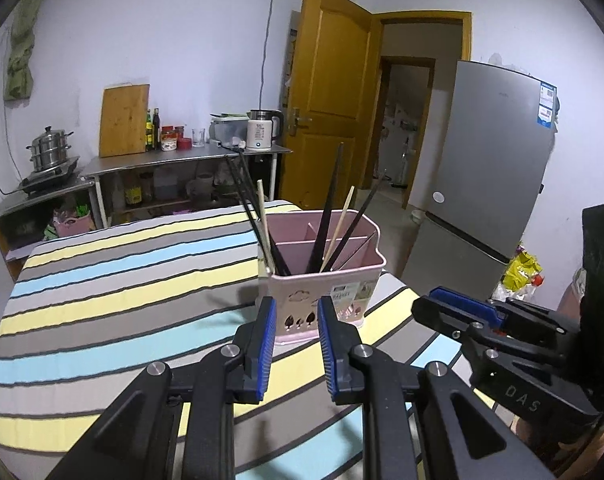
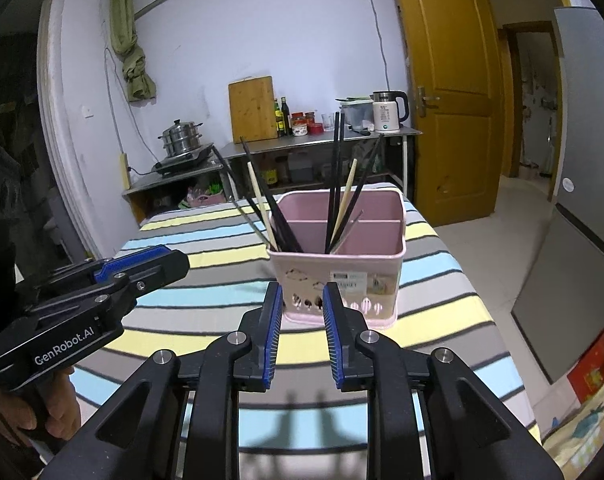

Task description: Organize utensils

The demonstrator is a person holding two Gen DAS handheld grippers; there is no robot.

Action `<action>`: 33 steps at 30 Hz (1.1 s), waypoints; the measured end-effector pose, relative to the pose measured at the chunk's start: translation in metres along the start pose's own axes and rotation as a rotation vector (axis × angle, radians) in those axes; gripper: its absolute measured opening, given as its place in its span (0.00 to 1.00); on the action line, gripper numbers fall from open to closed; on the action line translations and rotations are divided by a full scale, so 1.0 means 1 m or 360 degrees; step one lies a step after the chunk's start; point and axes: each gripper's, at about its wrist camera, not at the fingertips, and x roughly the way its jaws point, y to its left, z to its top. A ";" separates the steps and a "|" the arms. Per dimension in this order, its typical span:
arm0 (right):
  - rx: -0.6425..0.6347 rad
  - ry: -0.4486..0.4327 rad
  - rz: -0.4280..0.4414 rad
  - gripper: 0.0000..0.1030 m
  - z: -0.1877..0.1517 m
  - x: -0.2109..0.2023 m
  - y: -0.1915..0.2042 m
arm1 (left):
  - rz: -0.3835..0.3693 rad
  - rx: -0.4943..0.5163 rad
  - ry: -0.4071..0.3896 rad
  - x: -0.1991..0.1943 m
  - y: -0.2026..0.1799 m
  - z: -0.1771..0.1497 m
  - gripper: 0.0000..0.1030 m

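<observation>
Left wrist view: left gripper (image 1: 293,322) is held low over the striped tablecloth (image 1: 114,280), jaws parted moderately, nothing gripped. It is aimed at the near wall of the pink utensil holder (image 1: 326,300), which stands on the cloth close ahead and is not touched. Chopsticks (image 1: 326,216) are stood in the holder, dark and pale ones mixed, leaned outward against rim and dividers; some are fanned left, the rest are bunched toward the middle. The right gripper (image 1: 454,304) is seen at the right, beside the holder; its opening cannot be told from here.

Right wrist view: right gripper (image 2: 302,308) is likewise pointed at the holder (image 2: 342,272) front, jaws parted, empty. The same two clusters of chopsticks (image 2: 342,184) are shown, left compartment and centre. Both tools appear staged short of the holder, probably so a stick can be picked next. No loose utensils are seen on the cloth (image 2: 442,292).
</observation>
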 end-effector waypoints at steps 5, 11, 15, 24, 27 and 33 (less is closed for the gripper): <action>-0.0018 0.0000 -0.0014 0.21 -0.013 -0.007 0.004 | 0.0008 -0.0024 -0.0012 -0.012 0.002 -0.018 0.20; -0.0029 0.0033 -0.0014 0.21 -0.024 -0.008 0.006 | 0.0024 -0.0007 -0.0001 -0.017 -0.001 -0.029 0.20; -0.0038 0.0034 -0.0006 0.21 -0.028 -0.011 0.009 | 0.0029 -0.0004 0.0007 -0.018 -0.003 -0.033 0.20; -0.0036 0.0035 0.0001 0.21 -0.030 -0.012 0.011 | 0.0059 0.0005 -0.0004 -0.021 -0.005 -0.034 0.20; -0.0035 0.0037 0.0004 0.21 -0.030 -0.012 0.010 | 0.0059 0.0009 -0.0006 -0.021 -0.005 -0.033 0.20; -0.0031 0.0043 0.0005 0.21 -0.031 -0.012 0.010 | 0.0070 0.0026 -0.0009 -0.020 -0.008 -0.034 0.20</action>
